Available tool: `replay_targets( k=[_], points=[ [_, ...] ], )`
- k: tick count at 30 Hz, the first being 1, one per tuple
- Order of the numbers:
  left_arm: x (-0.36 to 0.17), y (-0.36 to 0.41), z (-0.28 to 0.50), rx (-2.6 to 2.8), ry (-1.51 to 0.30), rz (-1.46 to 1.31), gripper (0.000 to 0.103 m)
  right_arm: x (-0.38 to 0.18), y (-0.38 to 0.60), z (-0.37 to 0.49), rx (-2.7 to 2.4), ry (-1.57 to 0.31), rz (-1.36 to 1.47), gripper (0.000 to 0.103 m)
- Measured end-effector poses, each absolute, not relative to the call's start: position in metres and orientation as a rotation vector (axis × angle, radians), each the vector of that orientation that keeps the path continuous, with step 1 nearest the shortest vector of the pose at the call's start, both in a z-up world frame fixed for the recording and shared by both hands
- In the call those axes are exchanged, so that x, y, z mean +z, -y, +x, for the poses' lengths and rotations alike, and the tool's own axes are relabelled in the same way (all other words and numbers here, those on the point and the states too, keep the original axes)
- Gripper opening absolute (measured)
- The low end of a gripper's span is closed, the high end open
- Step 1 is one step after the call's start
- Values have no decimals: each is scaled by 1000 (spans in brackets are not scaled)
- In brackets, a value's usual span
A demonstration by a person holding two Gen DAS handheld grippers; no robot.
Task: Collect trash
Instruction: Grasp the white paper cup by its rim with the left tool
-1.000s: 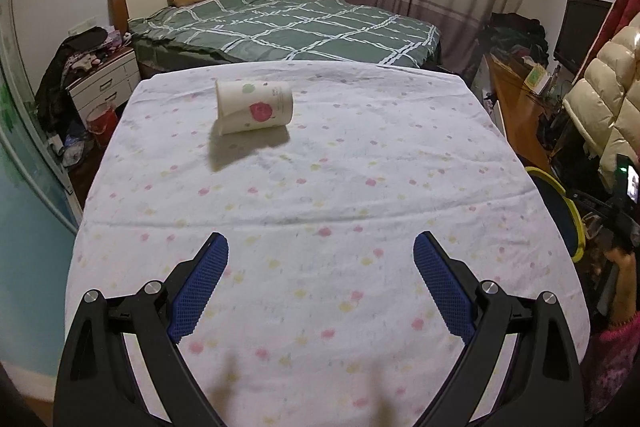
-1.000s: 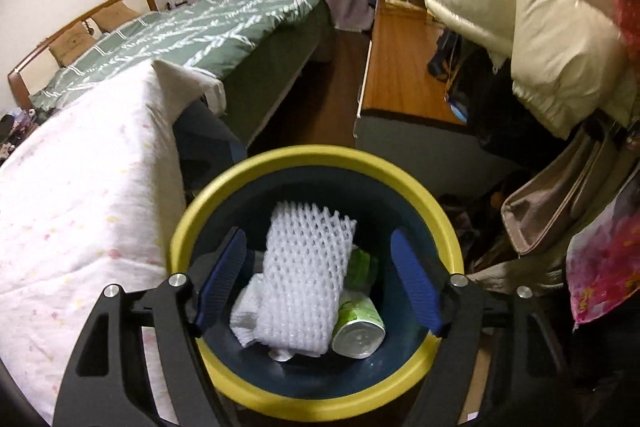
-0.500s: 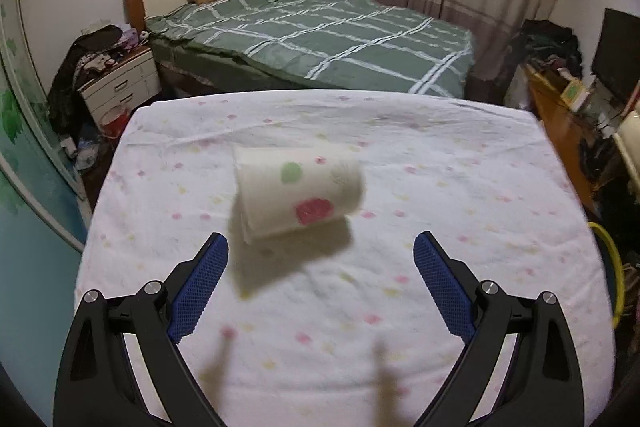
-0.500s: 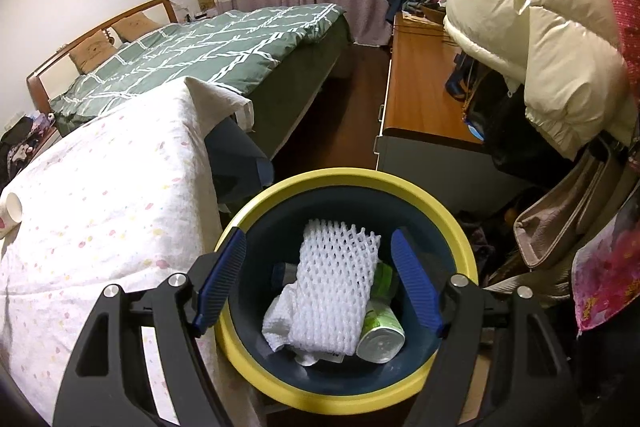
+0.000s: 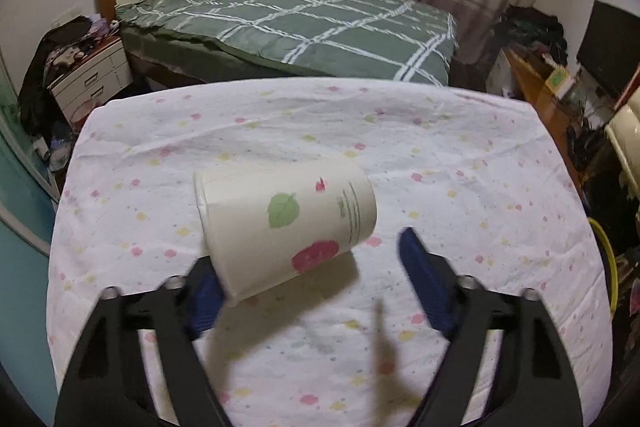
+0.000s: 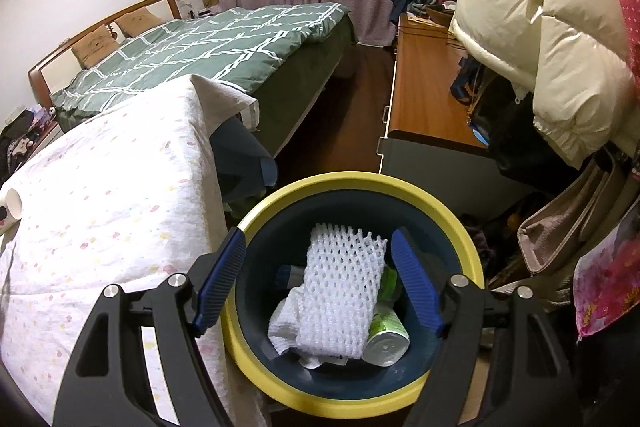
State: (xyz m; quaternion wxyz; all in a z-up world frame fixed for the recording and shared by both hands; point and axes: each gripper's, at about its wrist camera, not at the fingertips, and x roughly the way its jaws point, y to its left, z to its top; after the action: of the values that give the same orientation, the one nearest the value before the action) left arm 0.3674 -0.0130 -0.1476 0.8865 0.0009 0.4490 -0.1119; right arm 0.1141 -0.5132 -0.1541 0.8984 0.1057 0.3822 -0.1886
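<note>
Because the paper cup (image 5: 286, 227) lies on its side across the dotted cloth (image 5: 460, 163), we bring our left gripper (image 5: 308, 287) to it with the jaws spread either side of its body. They have just been narrowing, with the cup between them. The left pad sits behind the cup's wide rim, so we cannot tell if it touches; the right pad stands clear of the cup's base, so nothing is clamped yet. Our right gripper (image 6: 320, 287) hangs open and empty above the yellow-rimmed bin (image 6: 460, 239), which stands just beside the table edge. Inside the bin lie white foam netting (image 6: 340, 291), crumpled tissue and a green can (image 6: 386, 335).
</note>
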Motion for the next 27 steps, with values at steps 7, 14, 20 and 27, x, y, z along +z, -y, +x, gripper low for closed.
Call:
replay_targets(
  k=[7, 14, 20, 27],
  points=[
    [-157, 31, 363, -266, -962, 16, 12, -152, 510, 113, -376, -784, 217, 71],
    [-142, 63, 340, -300, -892, 96, 6, -145, 513, 101, -370, -765, 225, 71],
    [-113, 117, 303, -418, -859, 138, 6, -134, 516, 77, -399, -729, 210, 71],
    [-90, 220, 247, -653, -859, 209, 6, -122, 529, 32, -420, -698, 228, 72]
  ],
)
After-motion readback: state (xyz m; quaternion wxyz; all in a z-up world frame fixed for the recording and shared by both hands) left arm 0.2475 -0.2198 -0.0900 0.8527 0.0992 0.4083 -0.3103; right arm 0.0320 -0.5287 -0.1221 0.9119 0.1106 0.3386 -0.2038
